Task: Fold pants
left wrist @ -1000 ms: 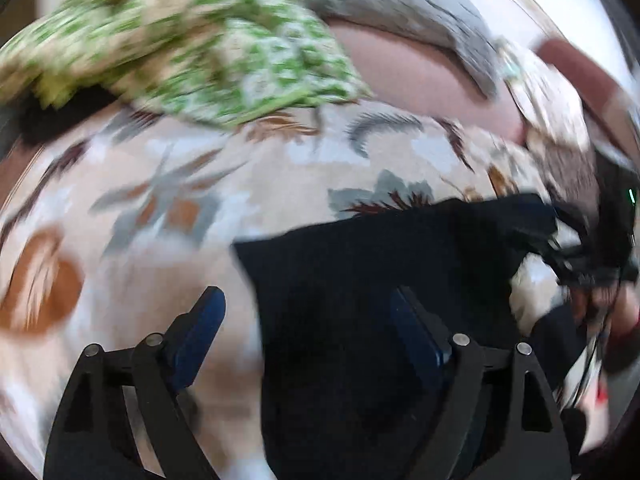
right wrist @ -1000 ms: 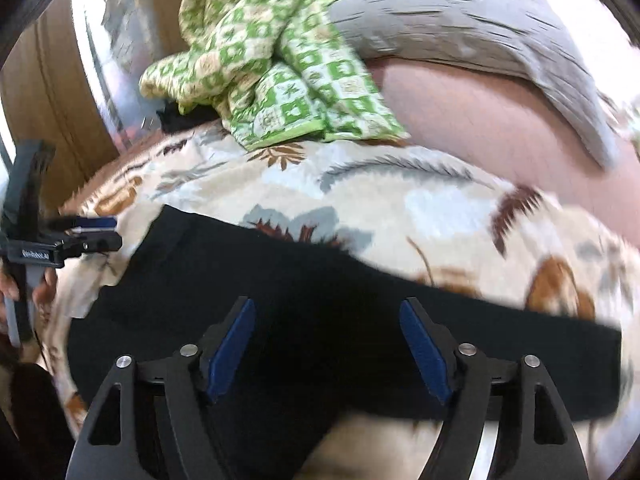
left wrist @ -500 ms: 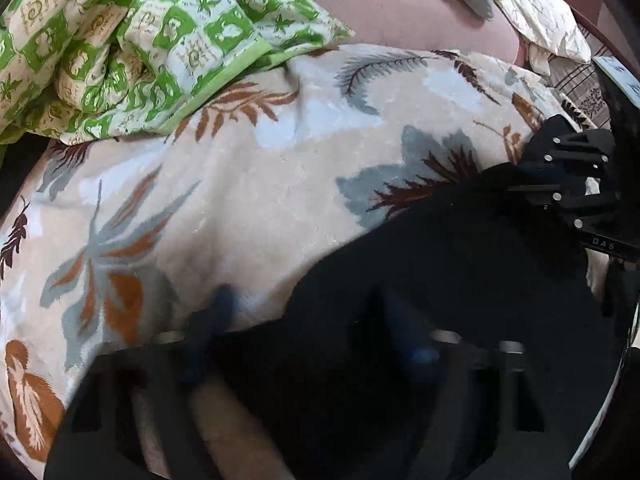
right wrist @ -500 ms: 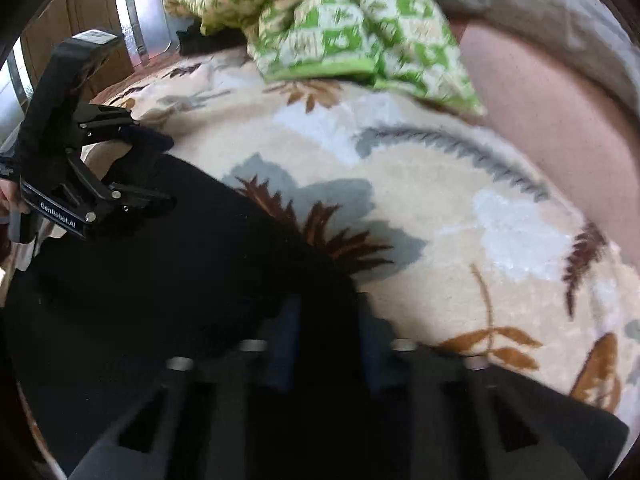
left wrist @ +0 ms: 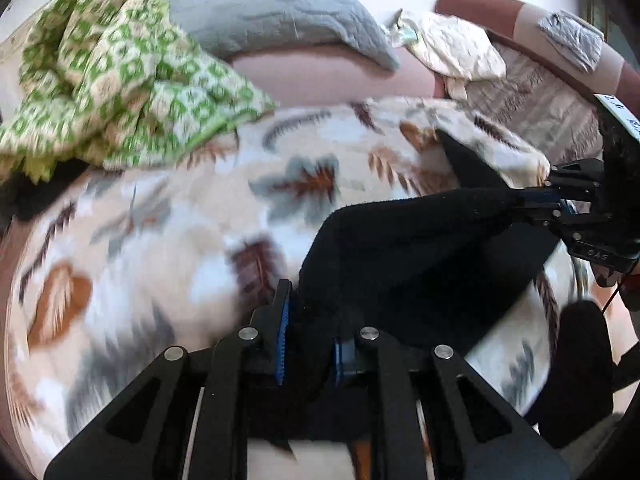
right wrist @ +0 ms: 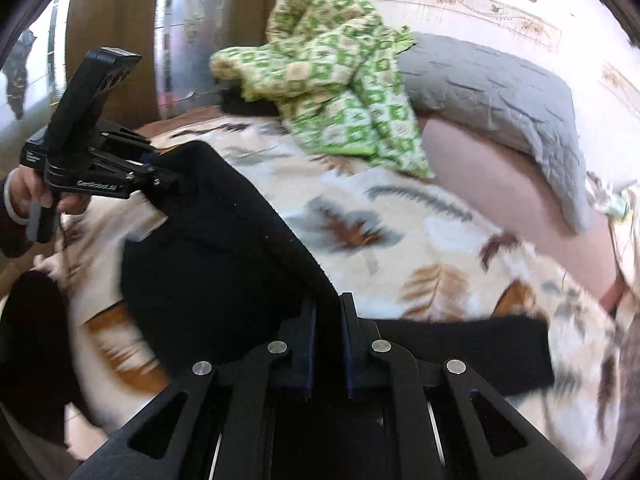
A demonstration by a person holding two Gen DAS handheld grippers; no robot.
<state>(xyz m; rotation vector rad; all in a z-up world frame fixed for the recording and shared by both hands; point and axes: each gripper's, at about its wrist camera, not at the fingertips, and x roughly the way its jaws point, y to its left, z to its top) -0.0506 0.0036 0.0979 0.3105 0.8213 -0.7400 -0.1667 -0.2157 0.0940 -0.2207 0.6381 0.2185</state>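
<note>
Left gripper [left wrist: 308, 328]: clamped on pants [left wrist: 408, 248] edge
Right gripper [right wrist: 328, 340]: pinching other edge
Pants: stretched between both, above blanket [left wrist: 160, 220]

A bed fills the room, covered by a cream blanket [left wrist: 168, 216] printed with grey, brown and rust leaves. A crumpled green-and-cream checked quilt [right wrist: 340, 80] lies near the head, beside a grey quilted pillow [right wrist: 492, 92] on a pink sheet [left wrist: 320, 76]. Behind stands a white wall [right wrist: 420, 4] with a faint decorative border. A wooden panel [right wrist: 116, 28] stands at the left, in daylight.
</note>
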